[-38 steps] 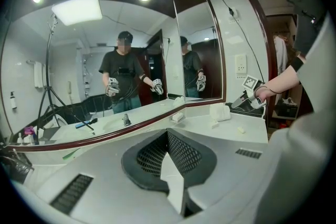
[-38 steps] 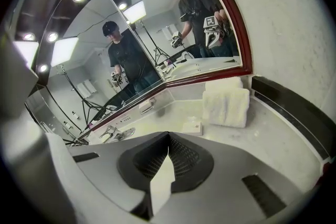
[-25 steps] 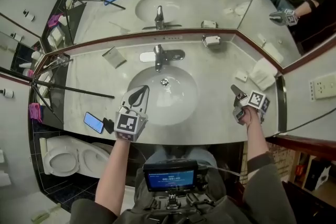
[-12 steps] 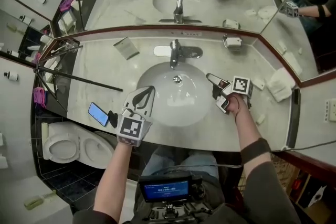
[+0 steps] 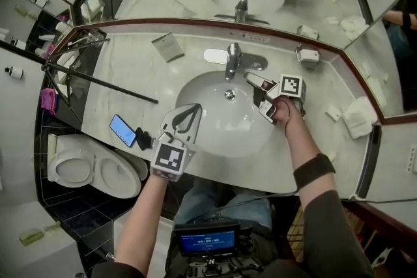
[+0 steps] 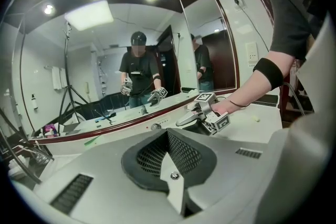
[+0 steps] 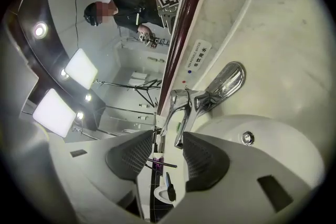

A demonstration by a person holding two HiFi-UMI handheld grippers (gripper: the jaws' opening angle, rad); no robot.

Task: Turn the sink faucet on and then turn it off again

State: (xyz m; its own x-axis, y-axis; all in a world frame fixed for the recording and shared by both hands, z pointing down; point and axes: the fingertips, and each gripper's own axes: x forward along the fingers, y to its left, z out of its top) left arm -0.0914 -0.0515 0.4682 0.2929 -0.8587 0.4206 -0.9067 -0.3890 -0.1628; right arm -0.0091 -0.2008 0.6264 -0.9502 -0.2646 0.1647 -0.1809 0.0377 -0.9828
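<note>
You're on the approach to turning the water on. Your right gripper (image 5: 256, 93), jaws just opened wide with nothing between them, has the faucet (image 5: 232, 59) just ahead. Next, reach its lever (image 5: 255, 63). Your left gripper (image 5: 184, 119) is closed, empty.

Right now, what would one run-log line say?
right gripper: jaws just opening, empty, facing faucet, no contact | left gripper: shut, empty, over sink front edge
</note>
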